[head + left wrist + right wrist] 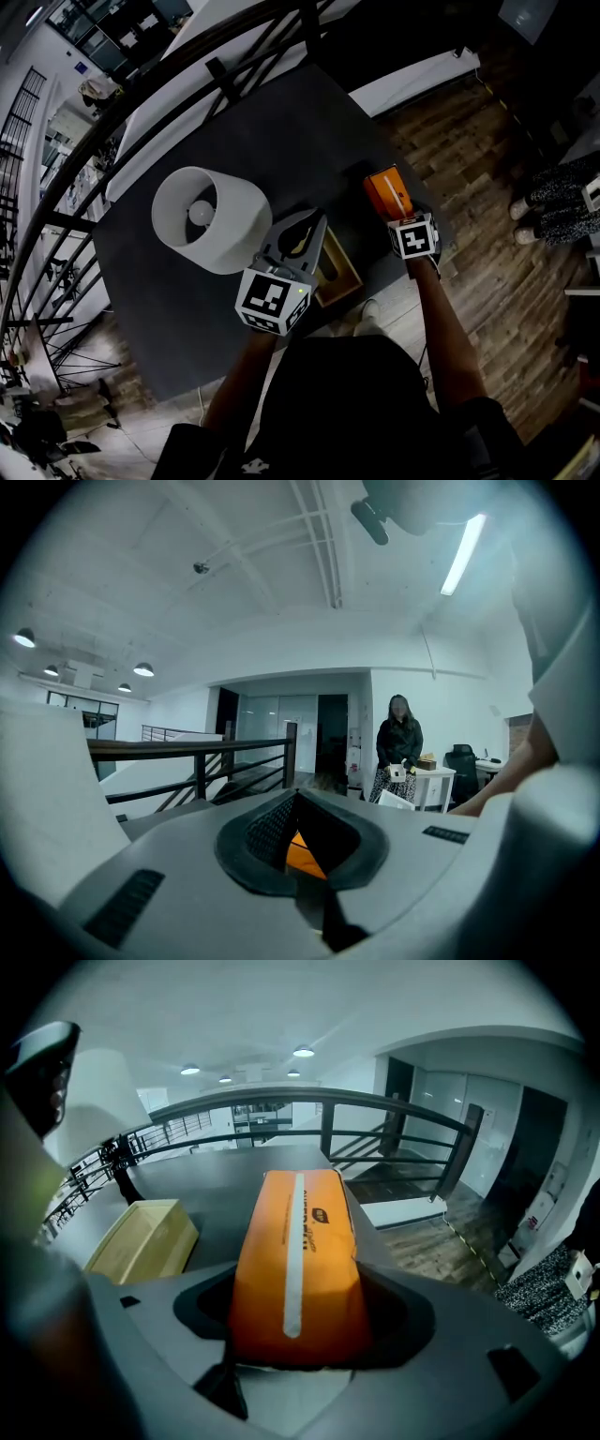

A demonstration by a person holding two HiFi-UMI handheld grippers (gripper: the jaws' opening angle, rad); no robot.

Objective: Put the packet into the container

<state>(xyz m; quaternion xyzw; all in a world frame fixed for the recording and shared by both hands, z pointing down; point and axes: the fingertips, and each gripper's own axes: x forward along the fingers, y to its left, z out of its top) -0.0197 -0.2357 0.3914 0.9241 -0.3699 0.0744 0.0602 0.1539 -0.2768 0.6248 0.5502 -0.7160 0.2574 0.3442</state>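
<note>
An orange packet [386,190] with a white stripe [295,1260] sits near the right edge of the dark table [281,122], and my right gripper [396,212] [298,1283] is shut on its near end. The container, a small open wooden box [339,274] [141,1238], lies left of the packet. My left gripper [317,223] [292,801] hovers over the box's left side, its fingertips meeting around a drop-shaped gap with nothing held; an orange-yellow patch shows through that gap.
A lamp with a white shade [211,217] [94,1091] stands on the table left of the box. A black railing [187,56] runs behind the table. A person [398,747] stands on the wooden floor to the right [553,202].
</note>
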